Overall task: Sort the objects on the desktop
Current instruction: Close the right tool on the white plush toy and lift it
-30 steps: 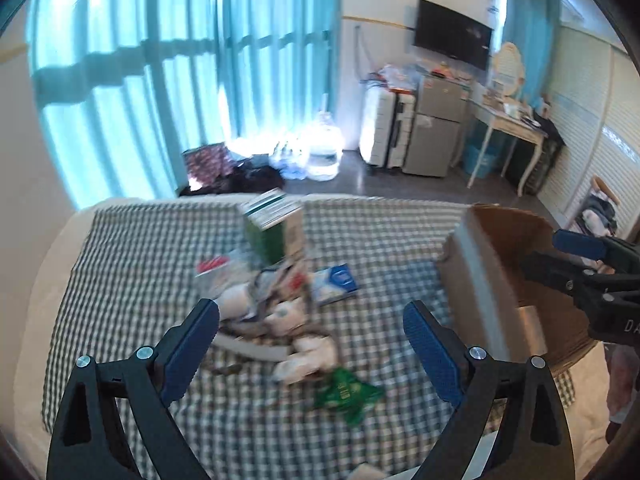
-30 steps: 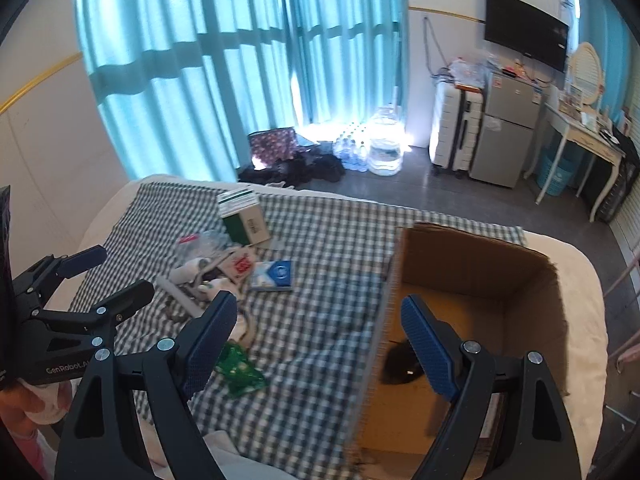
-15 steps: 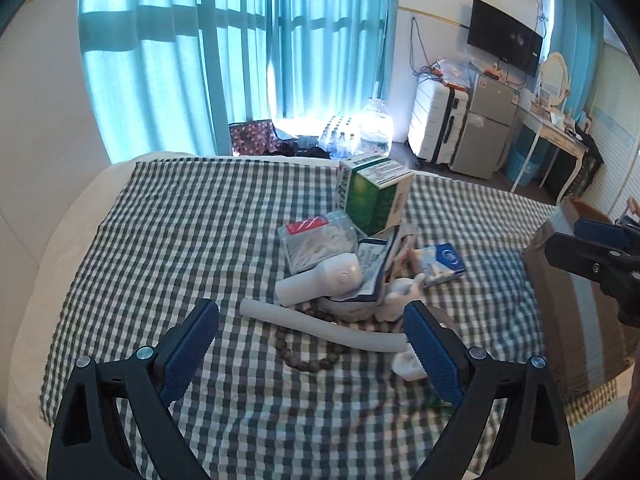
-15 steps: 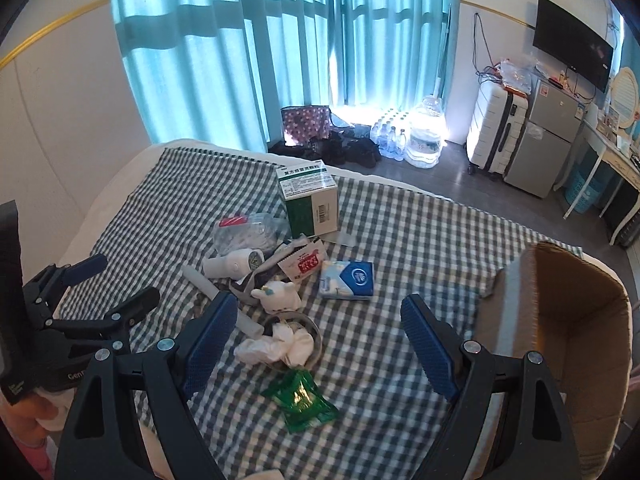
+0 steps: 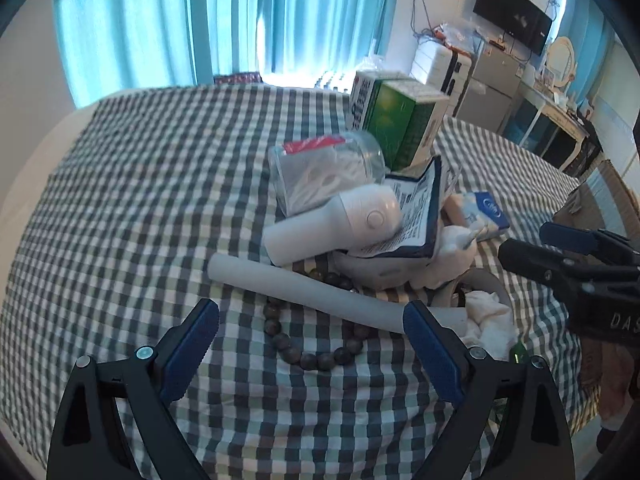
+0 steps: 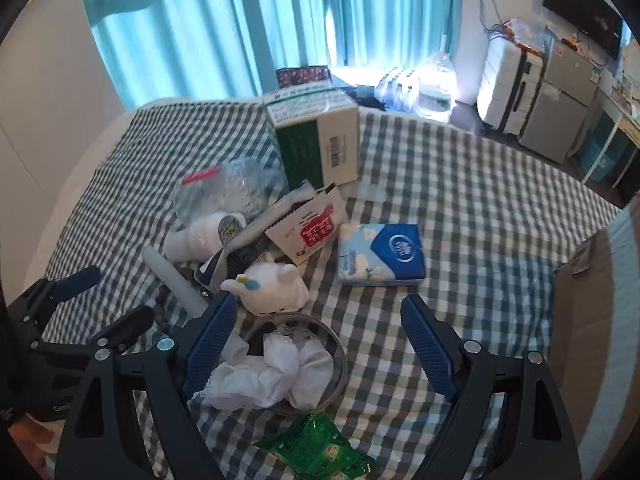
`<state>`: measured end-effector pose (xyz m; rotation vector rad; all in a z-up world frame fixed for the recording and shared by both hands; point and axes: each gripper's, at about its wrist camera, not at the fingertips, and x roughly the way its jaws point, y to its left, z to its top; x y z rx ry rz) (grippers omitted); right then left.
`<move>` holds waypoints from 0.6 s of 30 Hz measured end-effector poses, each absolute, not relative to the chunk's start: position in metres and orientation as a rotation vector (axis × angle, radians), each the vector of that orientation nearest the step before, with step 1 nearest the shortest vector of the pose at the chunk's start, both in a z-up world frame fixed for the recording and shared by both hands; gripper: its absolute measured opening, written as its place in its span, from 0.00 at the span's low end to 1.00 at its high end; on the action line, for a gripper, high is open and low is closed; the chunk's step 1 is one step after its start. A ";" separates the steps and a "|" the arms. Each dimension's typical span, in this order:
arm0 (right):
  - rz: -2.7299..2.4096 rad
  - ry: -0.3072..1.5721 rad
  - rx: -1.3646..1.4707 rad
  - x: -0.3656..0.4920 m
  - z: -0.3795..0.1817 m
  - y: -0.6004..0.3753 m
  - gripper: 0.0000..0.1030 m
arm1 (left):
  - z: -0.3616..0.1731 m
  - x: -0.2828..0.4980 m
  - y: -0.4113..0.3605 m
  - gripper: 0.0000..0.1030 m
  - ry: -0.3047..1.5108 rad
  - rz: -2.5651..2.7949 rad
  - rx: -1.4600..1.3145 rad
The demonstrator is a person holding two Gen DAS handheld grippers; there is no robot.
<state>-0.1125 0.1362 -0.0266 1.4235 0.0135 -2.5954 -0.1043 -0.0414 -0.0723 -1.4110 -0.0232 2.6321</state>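
Observation:
A pile of objects lies on the checked cloth [image 5: 140,200]. My left gripper [image 5: 312,344] is open and empty, just short of a dark bead bracelet [image 5: 316,356] and a grey tube [image 5: 304,292]. Behind them lie a white handheld device [image 5: 332,224], a clear zip bag [image 5: 320,168] and a green box [image 5: 396,124]. My right gripper [image 6: 316,336] is open and empty above a bowl of white cloth [image 6: 288,364], near a white plush toy [image 6: 272,288], a blue tissue pack [image 6: 384,256] and a green packet [image 6: 316,448].
A cardboard box [image 6: 600,320] stands at the right edge of the bed. The right gripper shows in the left wrist view [image 5: 580,260], close to the pile's right side. Suitcases [image 6: 508,88] and a water jug [image 6: 436,84] stand on the floor beyond.
Both grippers have moved left and closer to the pile, away from the cardboard box. Both stay open and empty.

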 end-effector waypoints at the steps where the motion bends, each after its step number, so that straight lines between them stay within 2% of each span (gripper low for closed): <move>1: -2.587 0.037 1.432 -0.114 -0.030 0.134 0.82 | -0.080 -0.108 -0.041 0.93 -0.029 2.621 -1.438; 3: -2.570 0.092 1.444 -0.117 -0.040 0.128 0.82 | -0.089 -0.112 -0.043 0.93 -0.035 2.612 -1.467; 9: -2.527 0.087 1.437 -0.129 -0.053 0.116 0.82 | -0.107 -0.117 -0.048 0.93 -0.106 2.584 -1.545; 12: -2.522 0.188 1.435 -0.136 -0.061 0.107 0.82 | -0.107 -0.115 -0.046 0.93 -0.077 2.593 -1.549; 15: -2.487 0.201 1.446 -0.141 -0.068 0.103 0.73 | -0.107 -0.112 -0.044 0.93 -0.065 2.599 -1.547; 18: -2.450 0.170 1.468 -0.145 -0.073 0.103 0.58 | -0.105 -0.111 -0.041 0.93 -0.061 2.601 -1.546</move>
